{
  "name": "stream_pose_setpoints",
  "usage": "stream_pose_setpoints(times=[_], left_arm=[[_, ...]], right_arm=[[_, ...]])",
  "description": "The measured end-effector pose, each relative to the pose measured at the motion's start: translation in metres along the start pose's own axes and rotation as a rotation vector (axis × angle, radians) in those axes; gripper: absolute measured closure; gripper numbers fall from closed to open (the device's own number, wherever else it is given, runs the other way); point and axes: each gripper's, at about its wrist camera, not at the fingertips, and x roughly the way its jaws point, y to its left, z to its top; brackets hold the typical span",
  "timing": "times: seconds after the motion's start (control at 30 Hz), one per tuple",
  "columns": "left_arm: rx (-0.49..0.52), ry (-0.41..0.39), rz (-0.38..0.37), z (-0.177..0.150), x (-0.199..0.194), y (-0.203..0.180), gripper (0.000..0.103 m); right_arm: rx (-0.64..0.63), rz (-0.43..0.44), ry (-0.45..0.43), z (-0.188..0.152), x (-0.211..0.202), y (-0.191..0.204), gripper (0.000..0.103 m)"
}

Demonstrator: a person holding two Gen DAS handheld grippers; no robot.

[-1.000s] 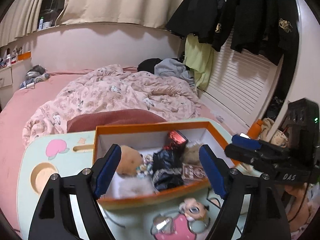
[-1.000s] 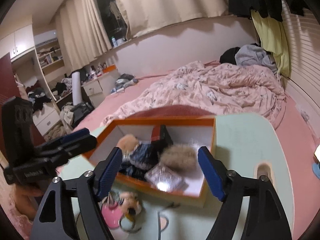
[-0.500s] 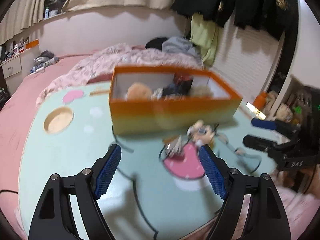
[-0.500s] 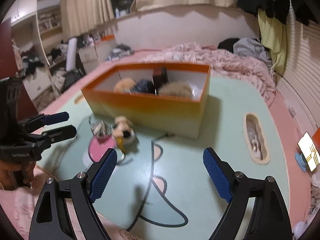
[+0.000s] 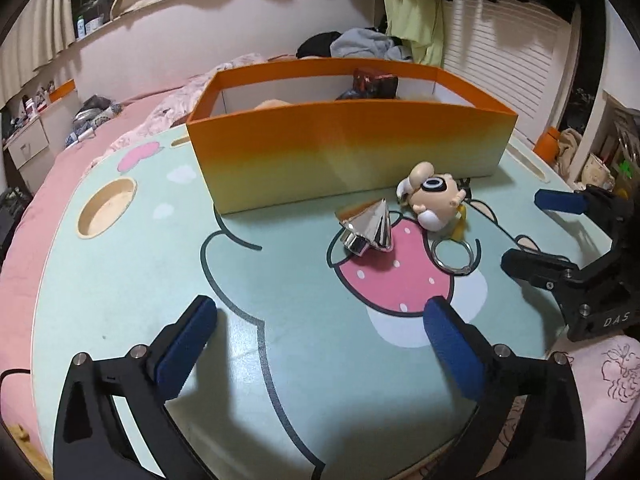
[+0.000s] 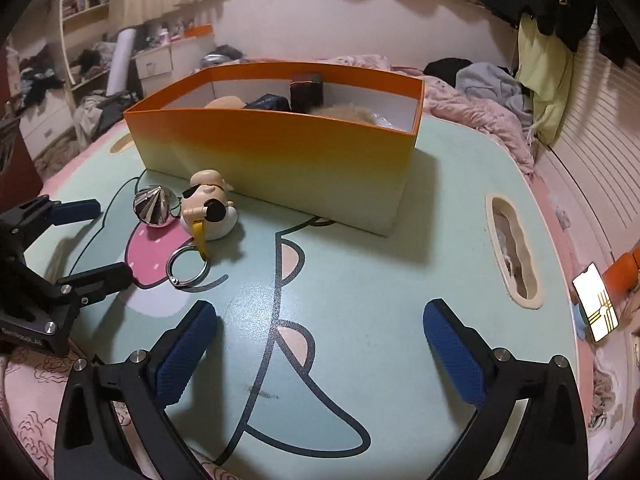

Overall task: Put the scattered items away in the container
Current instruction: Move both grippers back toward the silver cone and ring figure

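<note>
Both the left gripper point(image 5: 320, 344) and right gripper point(image 6: 320, 346) have just been opened wide, nothing held; the shiny silver cone point(image 5: 370, 228) could be rolled away by a glancing pinch, short of the orange cardboard box point(image 5: 348, 152).

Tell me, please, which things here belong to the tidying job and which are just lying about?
Job: orange box, silver cone, cartoon figure keychain, both open grippers, left, right.
Lying about: phone, bedding, hanging clothes.

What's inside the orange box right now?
Inside the orange box: a dark red box, a dark pouch, something fluffy and a tan rounded item. The front wall hides everything lower.
</note>
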Motion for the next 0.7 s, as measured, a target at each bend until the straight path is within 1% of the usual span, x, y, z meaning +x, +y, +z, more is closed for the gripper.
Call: stream_pose_setpoints(times=[0.2, 0.53, 0.63, 0.7], left_arm=[[0.004, -0.008, -0.003, -0.001, -0.002, 0.0, 0.0], [0.007, -0.007, -0.008, 0.002, -0.001, 0.0, 0.0], [0.015, -0.013, -0.015, 0.002, 0.0, -0.001, 0.0], [0.015, -0.016, -0.018, 0.003, 0.0, -0.001, 0.0]], right_arm=[[-0.008, 0.011, -0.001, 0.0, 0.003, -0.001, 0.0], [-0.028, 0.028, -0.006, 0.002, -0.003, 0.0, 0.0], [-0.024, 0.022, -0.006, 0.001, -0.004, 0.001, 0.0], [-0.039, 0.041, -0.011, 0.001, -0.007, 0.006, 0.0]])
